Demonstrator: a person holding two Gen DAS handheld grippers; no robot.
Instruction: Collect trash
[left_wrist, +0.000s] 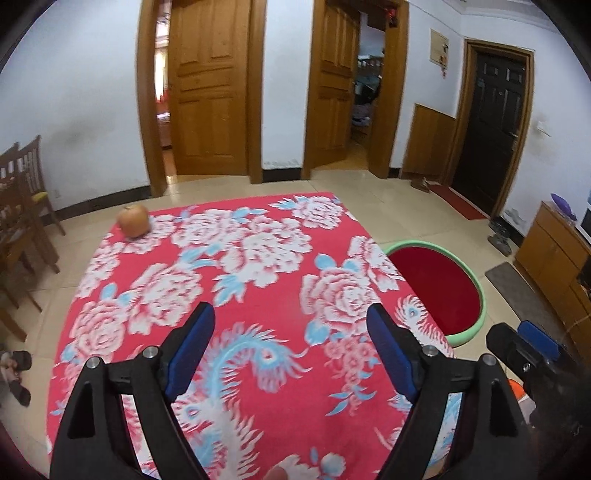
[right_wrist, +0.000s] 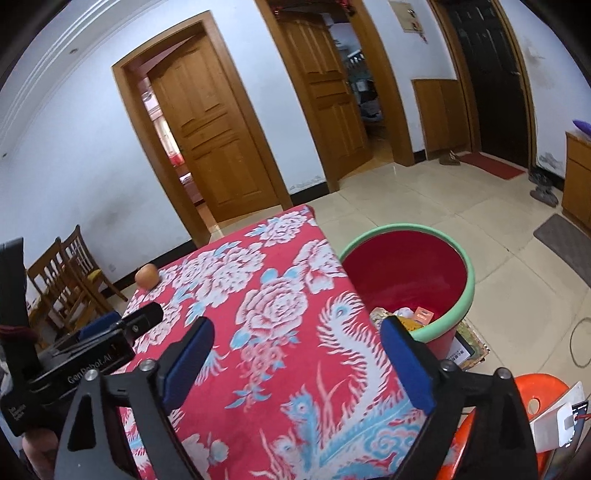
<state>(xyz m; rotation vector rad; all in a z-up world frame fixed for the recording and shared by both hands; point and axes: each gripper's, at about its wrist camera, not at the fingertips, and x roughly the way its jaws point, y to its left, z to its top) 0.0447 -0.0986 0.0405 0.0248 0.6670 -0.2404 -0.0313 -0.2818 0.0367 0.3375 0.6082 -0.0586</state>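
Both tongs stand wide apart with nothing between the blue pads. Left tongs (left_wrist: 291, 354) and right tongs (right_wrist: 297, 363) both hang over the surface (left_wrist: 258, 266), which is draped in a red floral cloth.

Trash: some is already in the red bucket (right_wrist: 461, 258) with the green rim, standing on the floor just beside the surface's right edge. In the right wrist view, scraps (right_wrist: 413, 317) lie at the bucket's bottom, one a small orange packet, partly hidden behind the right tongs' right finger. The left wrist view shows only the bucket's bare red inner wall, right of centre.

Candidate left on the surface: one round orange-brown fruit (left_wrist: 133, 220), apple-like, at the far left corner. It sits in the upper left of the left wrist view and at mid left of the right wrist view. Whether it counts as trash I cannot tell. No other loose item shows on the cloth.

Relative position: the fruit is well apart from both tongs, far up and to the left of each; the left tongs are nearer its side. The bucket lies near the right tongs.

Judgement on the step: an empty-handed scan or reach. To do it well:
- Keep the tongs wide.
- Approach the fruit low, with the pads on opposite sides of its widest part.
- Close gently; a round thing may roll off the corner.
- Carry it over the rim before letting go.
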